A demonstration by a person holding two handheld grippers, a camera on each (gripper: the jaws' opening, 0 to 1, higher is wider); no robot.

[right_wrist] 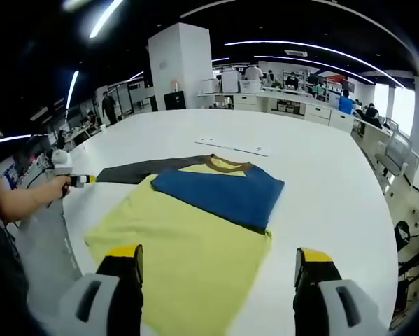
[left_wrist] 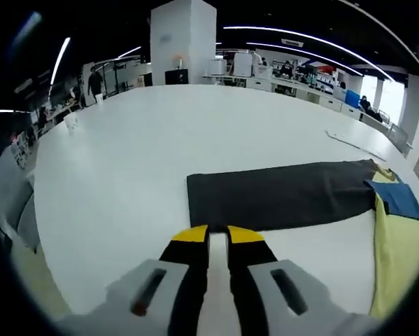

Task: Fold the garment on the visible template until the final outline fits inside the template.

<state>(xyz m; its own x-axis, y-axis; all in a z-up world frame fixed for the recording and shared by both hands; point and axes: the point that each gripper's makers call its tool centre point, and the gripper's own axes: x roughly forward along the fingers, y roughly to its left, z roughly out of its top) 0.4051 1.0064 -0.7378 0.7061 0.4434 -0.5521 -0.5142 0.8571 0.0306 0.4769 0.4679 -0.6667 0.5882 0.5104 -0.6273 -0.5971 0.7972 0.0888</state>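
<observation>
A yellow, blue and grey garment (right_wrist: 195,231) lies flat on the white table (right_wrist: 321,175), left hand-held gripper (left_wrist: 218,234) nearly closed and empty, right hand-held gripper (right_wrist: 219,269) wide open above it.

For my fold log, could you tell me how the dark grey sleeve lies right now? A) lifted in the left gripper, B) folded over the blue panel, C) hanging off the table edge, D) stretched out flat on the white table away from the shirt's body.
D: the dark grey sleeve lies flat and extended on the white table, and the left gripper sits shut just short of its cuff edge.
</observation>
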